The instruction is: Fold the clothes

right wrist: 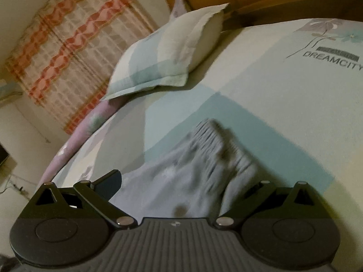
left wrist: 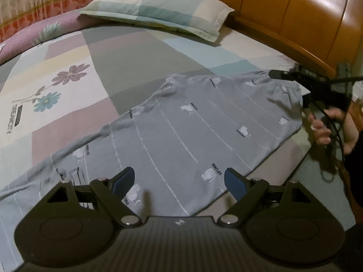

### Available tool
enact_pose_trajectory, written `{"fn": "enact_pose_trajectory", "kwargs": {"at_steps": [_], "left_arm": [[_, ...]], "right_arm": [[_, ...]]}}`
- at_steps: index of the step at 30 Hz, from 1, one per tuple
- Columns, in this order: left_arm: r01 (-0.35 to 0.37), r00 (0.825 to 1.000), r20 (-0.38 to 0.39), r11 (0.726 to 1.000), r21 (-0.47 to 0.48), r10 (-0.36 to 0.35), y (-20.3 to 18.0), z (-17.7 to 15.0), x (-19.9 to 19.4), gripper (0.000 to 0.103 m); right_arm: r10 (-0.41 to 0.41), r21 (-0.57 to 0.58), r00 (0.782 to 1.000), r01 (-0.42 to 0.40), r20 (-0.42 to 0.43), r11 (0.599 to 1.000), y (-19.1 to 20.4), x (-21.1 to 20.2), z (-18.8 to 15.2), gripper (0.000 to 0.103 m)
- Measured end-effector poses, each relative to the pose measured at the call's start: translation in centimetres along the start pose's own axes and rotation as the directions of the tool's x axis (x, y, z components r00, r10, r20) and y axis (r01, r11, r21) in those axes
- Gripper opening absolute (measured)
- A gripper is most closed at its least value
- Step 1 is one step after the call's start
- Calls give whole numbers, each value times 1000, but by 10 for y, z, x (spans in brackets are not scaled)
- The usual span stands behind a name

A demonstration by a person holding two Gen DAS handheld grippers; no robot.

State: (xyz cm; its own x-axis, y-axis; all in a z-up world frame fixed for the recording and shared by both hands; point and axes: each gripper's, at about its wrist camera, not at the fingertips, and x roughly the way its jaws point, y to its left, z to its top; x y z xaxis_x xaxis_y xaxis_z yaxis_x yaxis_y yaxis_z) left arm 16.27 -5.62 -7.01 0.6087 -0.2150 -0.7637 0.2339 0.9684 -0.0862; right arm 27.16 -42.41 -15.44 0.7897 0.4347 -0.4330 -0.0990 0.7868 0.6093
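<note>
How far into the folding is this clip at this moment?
Early. Done: the grey pants lie spread lengthwise on the bed, no fold visible. In hand: the right gripper is at the waistband with the cloth between its wide-set fingers, though blur hides whether it grips. The left gripper hovers open over the leg end, holding nothing. Left: every fold.

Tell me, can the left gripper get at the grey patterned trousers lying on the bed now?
Probably yes. The left gripper hangs with its jaws wide apart just above the grey patterned trousers, and nothing lies between its blue pads and the cloth.
</note>
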Motion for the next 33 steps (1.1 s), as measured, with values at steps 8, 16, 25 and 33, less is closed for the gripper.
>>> {"fn": "enact_pose_trajectory", "kwargs": {"at_steps": [8, 16, 25, 33], "left_arm": [[-11, 1000, 17, 1000, 3, 11, 6, -1, -5, 86], [-56, 998, -2, 996, 69, 57, 17, -6, -11, 86], [-81, 997, -4, 990, 119, 82, 31, -19, -29, 86], [-64, 998, 6, 992, 109, 64, 46, -37, -46, 87]], "right_arm": [[-28, 15, 999, 28, 27, 1000, -9, 9, 6, 77], [-98, 60, 995, 99, -9, 993, -25, 3, 9, 16], [-148, -68, 989, 148, 7, 987, 28, -4, 14, 15], [-128, -245, 992, 127, 12, 961, 103, -8, 13, 15]]}}
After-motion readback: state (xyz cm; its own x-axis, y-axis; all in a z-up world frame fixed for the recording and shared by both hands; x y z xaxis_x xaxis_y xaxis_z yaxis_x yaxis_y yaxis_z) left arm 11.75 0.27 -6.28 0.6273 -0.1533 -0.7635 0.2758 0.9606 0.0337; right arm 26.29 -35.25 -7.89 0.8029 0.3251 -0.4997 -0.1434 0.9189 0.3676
